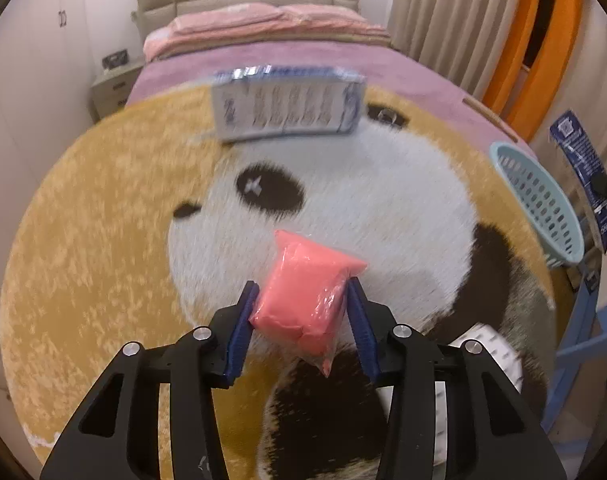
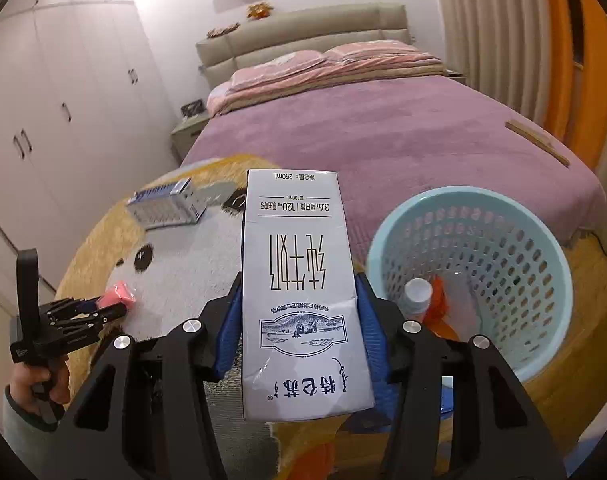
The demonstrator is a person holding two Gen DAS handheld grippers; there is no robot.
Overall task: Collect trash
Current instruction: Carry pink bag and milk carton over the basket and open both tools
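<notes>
**Both claws loaded, basket at right**

Left claw clamped on pink packet over round rug. Right claw clamped on milk carton, just left of blue basket; open rug between. Basket holds bottle, orange wrapper partly hidden. Second carton lies blurred at the rug's far edge by the bed.

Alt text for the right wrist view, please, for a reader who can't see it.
The right gripper clamps a white milk carton upside down beside a pale blue basket holding a bottle. At left, the left gripper holds a pink packet above a plush rug.
</notes>
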